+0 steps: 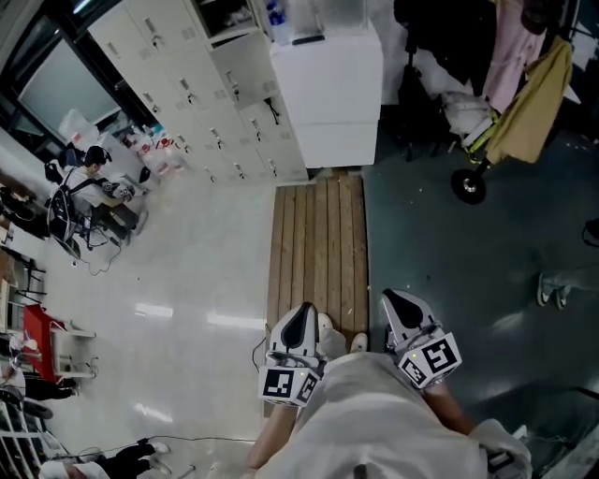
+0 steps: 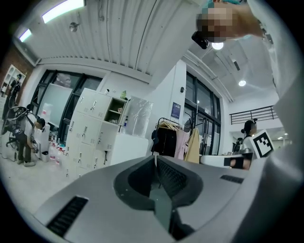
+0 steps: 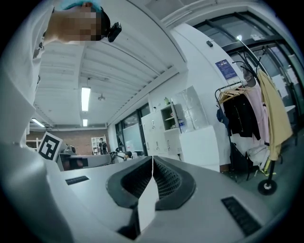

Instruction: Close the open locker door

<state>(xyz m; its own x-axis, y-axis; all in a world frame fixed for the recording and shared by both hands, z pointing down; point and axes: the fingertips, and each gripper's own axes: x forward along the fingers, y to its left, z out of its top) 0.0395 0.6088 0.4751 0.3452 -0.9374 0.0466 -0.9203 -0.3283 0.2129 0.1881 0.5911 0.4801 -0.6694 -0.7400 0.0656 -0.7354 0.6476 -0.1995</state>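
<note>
Both tongs are shut and hold nothing. The left gripper (image 1: 301, 316) shows its ribbed pads pressed together in the left gripper view (image 2: 155, 160), and the right gripper (image 1: 397, 301) shows the same in the right gripper view (image 3: 152, 160). In the head view they sit at the bottom centre of the frame, close against the person's pale clothing (image 1: 384, 421), each with its marker cube turned up.

Just beyond them a wooden slatted board (image 1: 318, 234) runs up the middle of the frame. Glossy pale floor (image 1: 178, 281) lies to the left of it and dark floor (image 1: 449, 253) to the right. At the far end of the board stands a plain white cabinet (image 1: 328, 84).

A bank of white lockers (image 1: 178, 84) fills the upper left, well apart from both grippers. The open locker (image 1: 227, 16) is at the top edge of the frame, just left of the cabinet, its inside dark. Whether its door is swung wide cannot be told.

A rack of hanging clothes (image 1: 524, 84) takes the upper right, with a black wheel (image 1: 468, 184) below it. A seated person (image 1: 94, 161) is at the far left.
</note>
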